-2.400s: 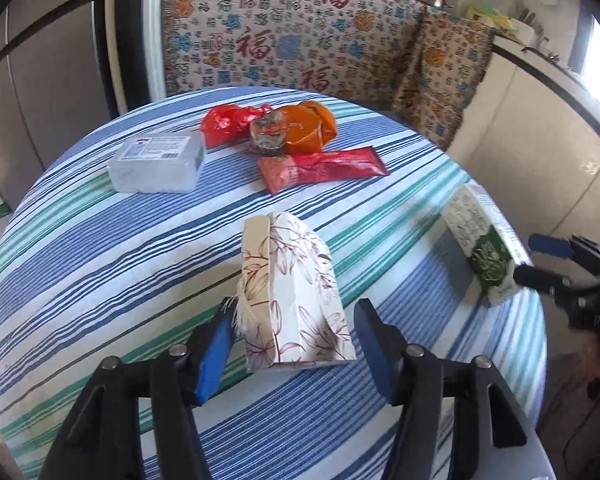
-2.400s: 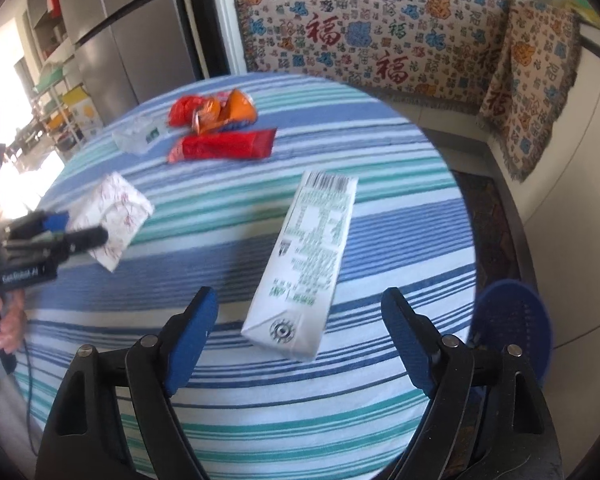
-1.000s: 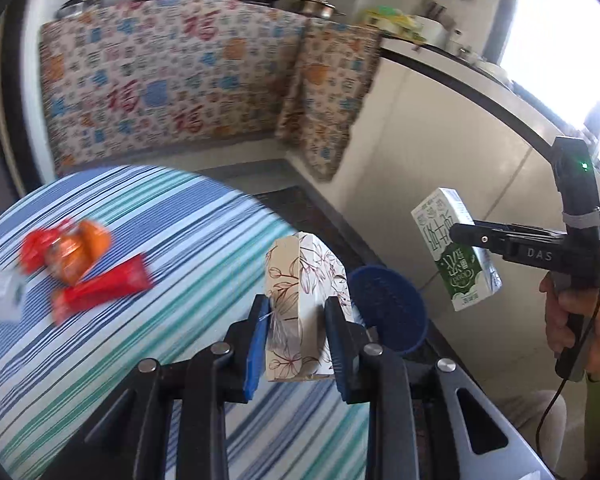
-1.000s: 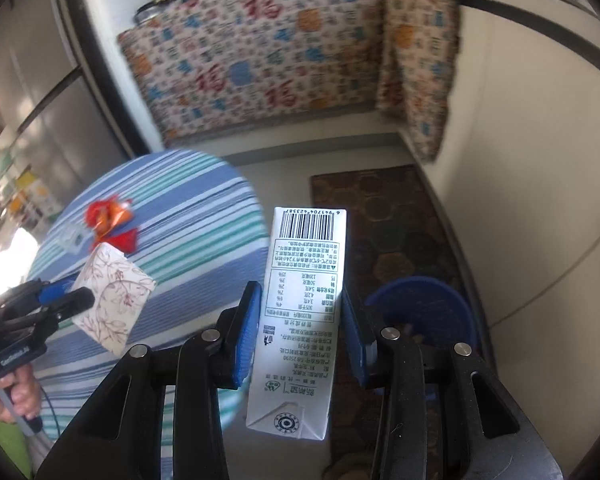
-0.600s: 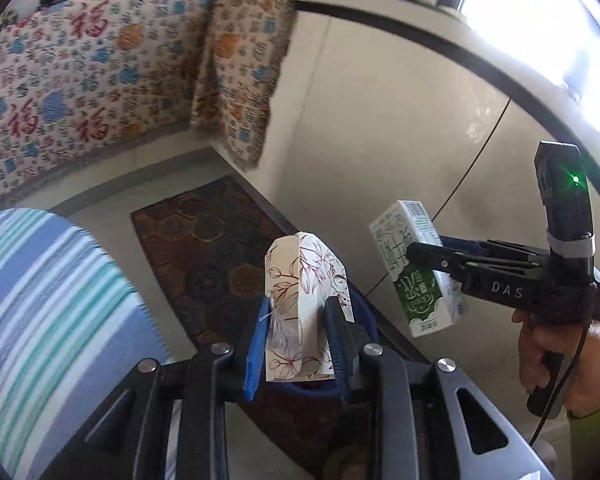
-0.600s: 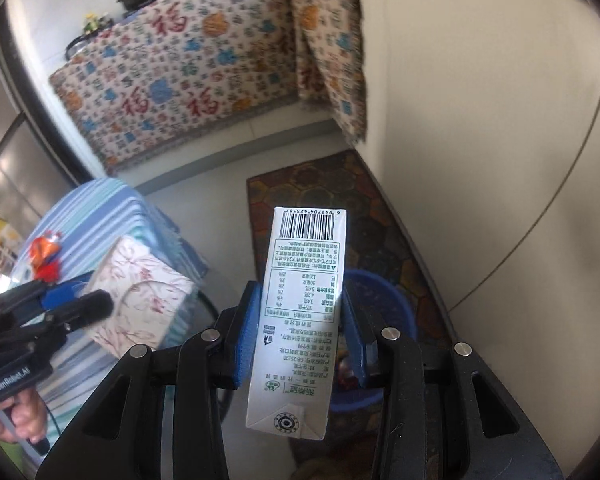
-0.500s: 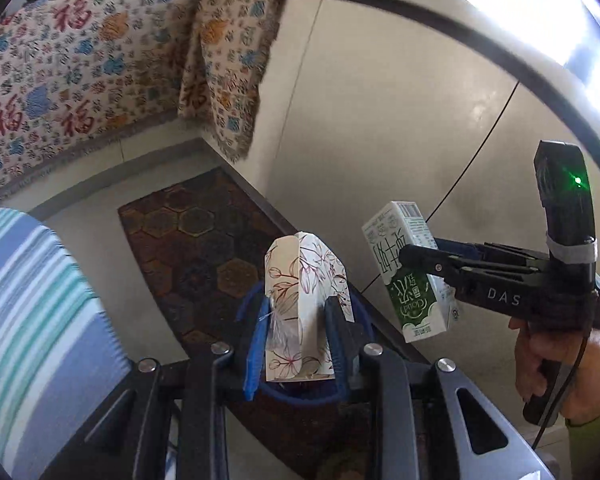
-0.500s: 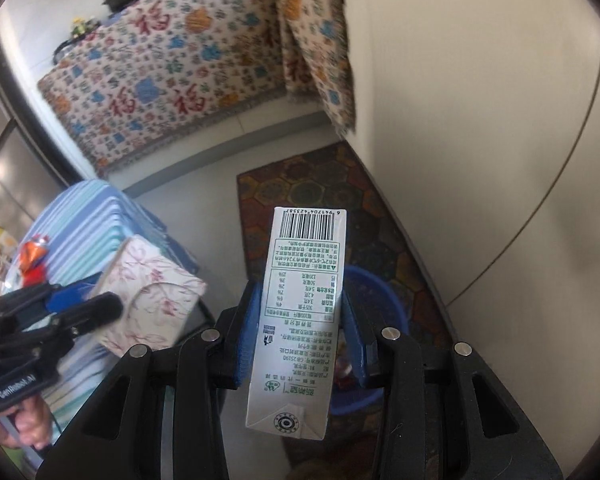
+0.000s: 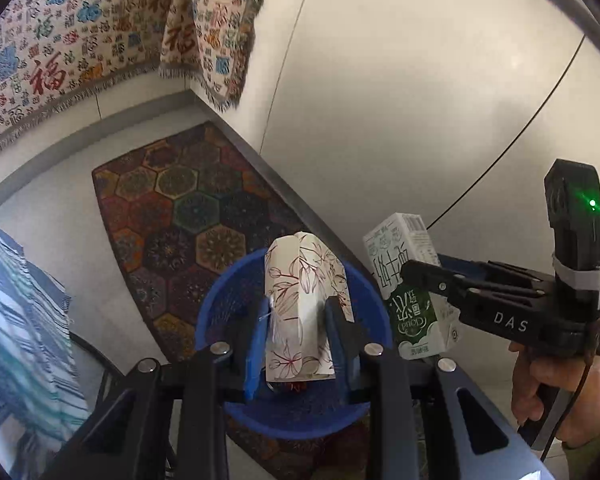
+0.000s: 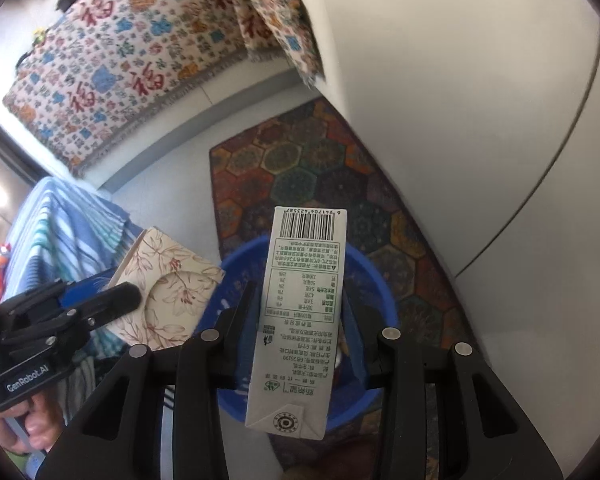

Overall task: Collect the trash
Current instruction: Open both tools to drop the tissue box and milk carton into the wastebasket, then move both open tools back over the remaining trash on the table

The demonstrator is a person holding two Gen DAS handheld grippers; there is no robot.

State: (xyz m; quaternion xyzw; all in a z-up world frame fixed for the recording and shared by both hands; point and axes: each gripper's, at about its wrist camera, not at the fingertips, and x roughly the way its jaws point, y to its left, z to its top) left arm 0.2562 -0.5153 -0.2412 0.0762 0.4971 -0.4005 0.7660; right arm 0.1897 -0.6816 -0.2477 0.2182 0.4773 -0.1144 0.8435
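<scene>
- Left wrist view: the left gripper (image 9: 300,344) is clamped on a floral paper box (image 9: 302,312), held above a blue basket (image 9: 220,320) that stands on a patterned rug (image 9: 188,208). To its right, the right gripper (image 9: 416,276) pinches a milk carton (image 9: 404,284) beside the basket's rim.
- Right wrist view: the right gripper (image 10: 300,320) grips the milk carton (image 10: 300,320) over the blue basket (image 10: 380,280); the left gripper (image 10: 128,292) holds the floral paper box (image 10: 168,296) at the left.

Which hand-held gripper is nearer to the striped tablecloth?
Left. The left hand-held gripper, clamping the floral box, sits beside the striped tablecloth; the right hand-held gripper, with the milk carton, is farther away, over the blue basket.
</scene>
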